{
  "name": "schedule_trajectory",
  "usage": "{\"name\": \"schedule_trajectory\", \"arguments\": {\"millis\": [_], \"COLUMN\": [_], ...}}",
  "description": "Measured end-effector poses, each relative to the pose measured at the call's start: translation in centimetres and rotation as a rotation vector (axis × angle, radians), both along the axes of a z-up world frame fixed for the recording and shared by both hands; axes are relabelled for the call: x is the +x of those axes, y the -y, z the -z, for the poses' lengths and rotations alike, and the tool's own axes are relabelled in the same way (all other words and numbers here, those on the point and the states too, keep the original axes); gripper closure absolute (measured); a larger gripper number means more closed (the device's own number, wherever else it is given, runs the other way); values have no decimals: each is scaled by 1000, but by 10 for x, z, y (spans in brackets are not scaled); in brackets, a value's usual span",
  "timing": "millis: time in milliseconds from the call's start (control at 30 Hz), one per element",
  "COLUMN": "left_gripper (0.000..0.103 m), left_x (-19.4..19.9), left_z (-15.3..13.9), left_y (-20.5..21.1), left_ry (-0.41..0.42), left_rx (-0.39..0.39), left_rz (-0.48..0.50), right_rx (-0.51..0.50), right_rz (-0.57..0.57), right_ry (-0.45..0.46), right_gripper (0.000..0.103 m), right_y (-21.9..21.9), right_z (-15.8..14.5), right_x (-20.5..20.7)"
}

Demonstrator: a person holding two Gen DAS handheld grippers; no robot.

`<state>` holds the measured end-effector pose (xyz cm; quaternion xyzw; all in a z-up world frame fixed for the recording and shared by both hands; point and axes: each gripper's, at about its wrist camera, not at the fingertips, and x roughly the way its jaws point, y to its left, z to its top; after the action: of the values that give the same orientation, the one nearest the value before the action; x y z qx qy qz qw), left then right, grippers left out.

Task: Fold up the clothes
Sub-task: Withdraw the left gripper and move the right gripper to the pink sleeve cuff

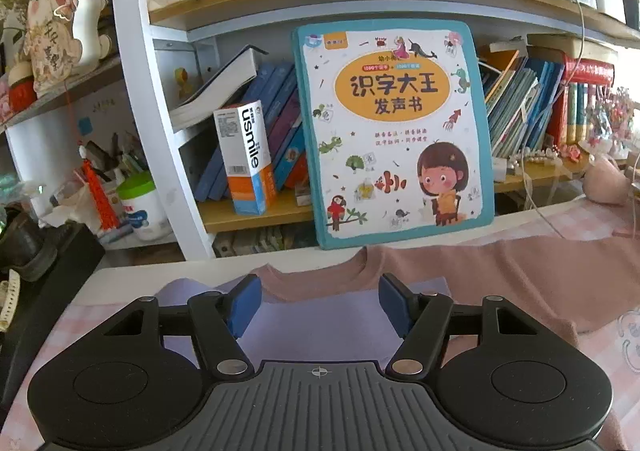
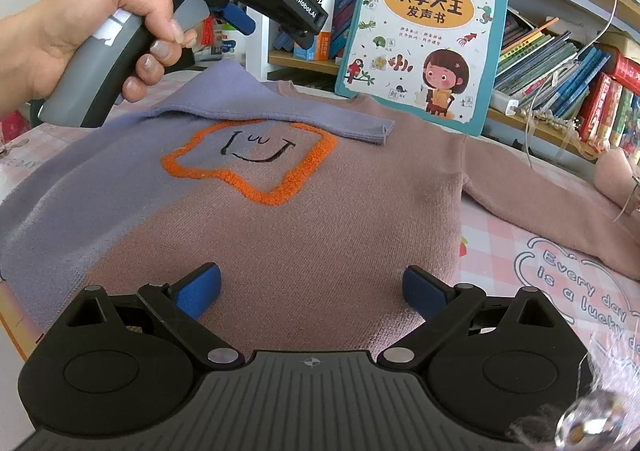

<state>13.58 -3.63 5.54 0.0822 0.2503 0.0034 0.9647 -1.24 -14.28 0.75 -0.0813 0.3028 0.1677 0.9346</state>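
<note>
A knit sweater (image 2: 320, 219), half purple and half dusty pink with an orange-outlined smiley patch (image 2: 252, 163), lies flat on the table. Its purple left sleeve (image 2: 256, 107) is folded across the chest; the pink right sleeve (image 2: 552, 195) stretches out to the right. My right gripper (image 2: 310, 291) is open and empty, just above the sweater's lower pink part. My left gripper (image 1: 318, 303) is open and empty above the collar area (image 1: 320, 287); it shows in the right wrist view (image 2: 240, 17), held in a hand at the sweater's upper left.
A pink checked cloth (image 2: 540, 251) covers the table. A children's book (image 2: 424, 35) leans against a full bookshelf (image 1: 256, 211) right behind the sweater. A black shoe (image 1: 24, 243) and clutter sit at far left. A white cable (image 2: 560, 67) hangs at right.
</note>
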Motion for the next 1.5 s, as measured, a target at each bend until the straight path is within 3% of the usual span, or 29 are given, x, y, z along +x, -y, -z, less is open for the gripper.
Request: {"name": "schedule_trajectory", "arguments": {"millis": [233,500,700,900,1100,1300,1500], "left_gripper": [36,30,28,24,23,20,20], "left_x": [-3,-26,-90,-175,-221,-205,-171], "left_z": [2,10,31,38,30,21,26], "left_y": [1,-17,-64,-115,-124,-83,-48], "left_ry": [4,-38,-90,-87,-103,-62,-59], "left_rx": [26,-31,-67,-65,-70,-132,-156], "left_rz": [-7,-2,-56,-244,-330,-118,1], "right_rx": [0,0,2,-2,3,4,17], "right_rz": [1,3,4,4,5,5,7], "right_ry": [-1,1,-1,3,0,0,-10], "right_gripper": [5,5,5,5,5,5,4], "right_y": [0,0,-1,-1,0,1,2], "right_z": [0,0,1,0,0,0,0], "right_x": [0,0,0,0,1,1,1]}}
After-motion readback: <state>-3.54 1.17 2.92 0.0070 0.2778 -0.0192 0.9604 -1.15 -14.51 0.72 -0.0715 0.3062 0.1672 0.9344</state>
